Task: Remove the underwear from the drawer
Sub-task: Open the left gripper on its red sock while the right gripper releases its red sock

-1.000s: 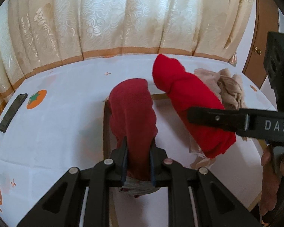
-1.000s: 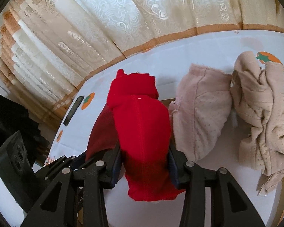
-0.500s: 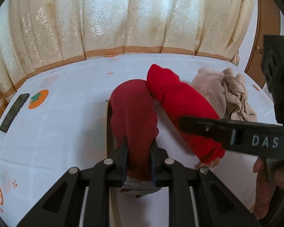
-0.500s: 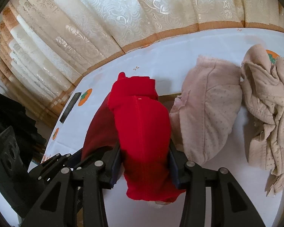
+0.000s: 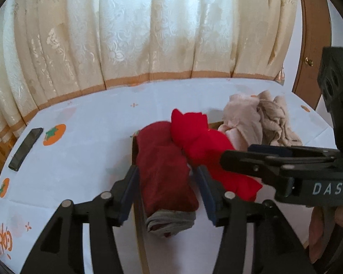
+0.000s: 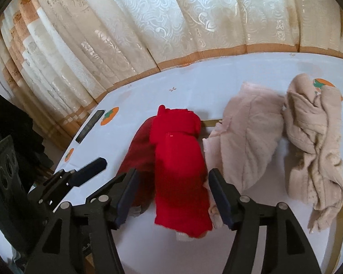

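A dark red rolled underwear (image 5: 164, 169) lies between the spread fingers of my left gripper (image 5: 165, 180), which is open and clear of the cloth. A bright red rolled underwear (image 6: 179, 171) lies between the spread fingers of my right gripper (image 6: 171, 187), also open. Both rolls lie side by side in a shallow wooden-rimmed drawer (image 5: 139, 223). The bright red roll (image 5: 208, 150) and the right gripper's body (image 5: 285, 171) also show in the left wrist view. A pale pink underwear (image 6: 247, 141) and a crumpled beige one (image 6: 313, 141) lie to the right.
The drawer rests on a white tablecloth (image 5: 80, 146) with orange fruit prints. A black phone (image 5: 26, 148) lies at the far left. Cream curtains (image 5: 148, 29) hang behind the table. A wooden door frame (image 5: 308, 45) stands at the right.
Both grippers have opened and let go of their rolls. The dark red and bright red rolls have dropped down to lie in the drawer.
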The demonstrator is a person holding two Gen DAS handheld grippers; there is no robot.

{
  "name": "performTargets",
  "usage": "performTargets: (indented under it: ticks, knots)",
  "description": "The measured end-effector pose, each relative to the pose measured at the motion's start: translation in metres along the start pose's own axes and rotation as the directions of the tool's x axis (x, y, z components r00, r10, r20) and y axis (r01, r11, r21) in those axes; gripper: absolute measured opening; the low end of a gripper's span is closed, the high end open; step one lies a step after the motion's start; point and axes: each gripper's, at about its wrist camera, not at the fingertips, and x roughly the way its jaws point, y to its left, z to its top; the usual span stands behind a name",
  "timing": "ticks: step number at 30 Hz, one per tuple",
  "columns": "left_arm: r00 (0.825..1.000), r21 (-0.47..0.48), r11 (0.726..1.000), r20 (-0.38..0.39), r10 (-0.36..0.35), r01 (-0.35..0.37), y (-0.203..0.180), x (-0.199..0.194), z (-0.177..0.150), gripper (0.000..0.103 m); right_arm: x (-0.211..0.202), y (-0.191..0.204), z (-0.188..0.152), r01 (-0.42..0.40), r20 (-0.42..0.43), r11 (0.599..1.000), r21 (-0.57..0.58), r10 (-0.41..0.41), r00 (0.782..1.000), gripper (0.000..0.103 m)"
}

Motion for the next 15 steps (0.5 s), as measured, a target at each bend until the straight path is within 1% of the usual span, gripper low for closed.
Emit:
performTargets:
  ticks: [3, 7, 11, 15]
  knots:
    - [1.0, -0.004, 1.0, 0.007, -0.008, 0.008, -0.001, -0.006, -0.001, 0.052, -0.009, -0.004, -0.003, -0.008, 0.013, 1.0, 0.014, 0.008, 1.0, 0.066]
    - [0.999, -0.032, 0.999, 0.024, -0.031, 0.032, 0.0, -0.019, -0.007, 0.06, -0.025, -0.008, -0.012, -0.022, 0.016, 1.0, 0.021, 0.021, 1.0, 0.066]
    - [0.997, -0.033, 0.998, 0.059, -0.056, 0.058, -0.004, -0.043, -0.02, 0.069, -0.048, -0.008, -0.027, -0.051, -0.003, 0.999, -0.006, 0.051, 0.999, 0.066]
    - [0.993, -0.014, 0.997, 0.088, -0.076, 0.078, -0.011, -0.068, -0.038, 0.071, -0.079, -0.001, -0.043, -0.104, -0.007, 0.993, -0.05, 0.104, 0.995, 0.067]
